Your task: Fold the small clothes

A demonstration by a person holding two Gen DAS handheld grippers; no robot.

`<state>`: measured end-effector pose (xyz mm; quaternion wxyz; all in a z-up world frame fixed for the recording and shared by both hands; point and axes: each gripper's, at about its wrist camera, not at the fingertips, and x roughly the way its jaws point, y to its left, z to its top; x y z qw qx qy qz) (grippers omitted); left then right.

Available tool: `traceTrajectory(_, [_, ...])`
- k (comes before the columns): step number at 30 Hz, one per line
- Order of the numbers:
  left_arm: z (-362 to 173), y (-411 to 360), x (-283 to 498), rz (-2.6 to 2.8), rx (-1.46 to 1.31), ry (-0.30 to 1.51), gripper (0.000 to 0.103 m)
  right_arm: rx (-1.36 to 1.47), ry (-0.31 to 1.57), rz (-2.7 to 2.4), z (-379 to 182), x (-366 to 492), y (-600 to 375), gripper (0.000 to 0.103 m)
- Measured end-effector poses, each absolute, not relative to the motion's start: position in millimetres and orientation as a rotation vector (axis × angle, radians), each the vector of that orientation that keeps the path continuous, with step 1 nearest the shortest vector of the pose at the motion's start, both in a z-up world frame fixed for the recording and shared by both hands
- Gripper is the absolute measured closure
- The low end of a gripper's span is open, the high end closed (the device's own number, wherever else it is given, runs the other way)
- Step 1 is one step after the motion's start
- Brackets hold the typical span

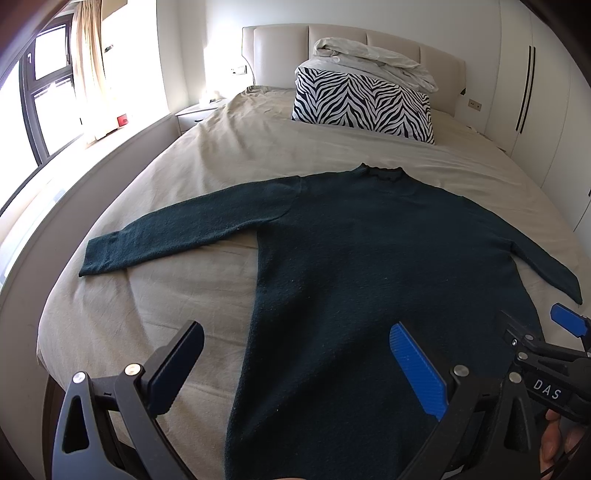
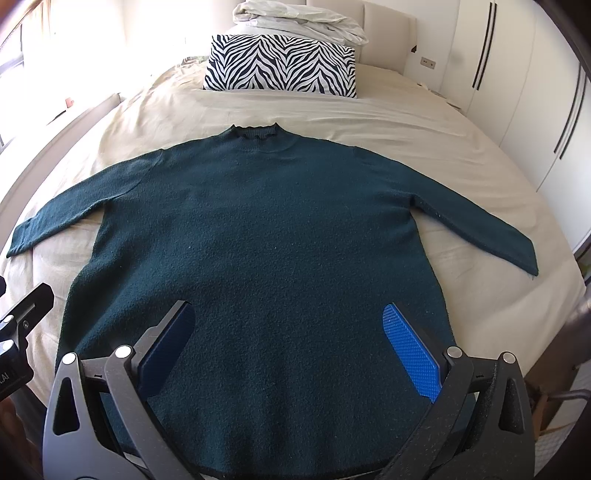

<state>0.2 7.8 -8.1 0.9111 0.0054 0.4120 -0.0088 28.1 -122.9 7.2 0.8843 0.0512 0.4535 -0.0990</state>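
1. Dark green knit sweater (image 2: 258,236) is spread flat on the bed (image 2: 388,118), collar toward the headboard end and hem at the foot edge, closest to both cameras. It sits roughly mid-width on the beige sheet.
2. Both sleeves are out to the sides, angled down toward the foot end. The left sleeve (image 1: 177,229) reaches out near the window-side edge of the bed, and the right sleeve (image 2: 491,229) ends close to the wardrobe-side edge.
3. Left gripper (image 1: 295,363) hangs over the hem area with its jaws spread wide and nothing between them. One finger is above bare sheet, the other above the sweater body.
4. Right gripper (image 2: 291,345) is also gaping wide, empty, both blue pads (image 2: 410,354) above the lower part of the sweater. Can't tell if either gripper actually touches the fabric.
5. Up at the headboard end there's a zebra-print pillow (image 2: 280,62) with a crumpled white duvet (image 2: 303,18) piled on top, well apart from the sweater's collar.
6. White wardrobe doors (image 2: 517,92) run along the right side of the bed.
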Motion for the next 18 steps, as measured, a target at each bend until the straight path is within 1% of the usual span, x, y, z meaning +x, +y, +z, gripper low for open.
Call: traceTrajectory(18, [-7.6,7.7,0.6,-0.018,0.010,0.852,0.000,0.105,0.946,-0.207,1.5,25.4,-124.7,0.000])
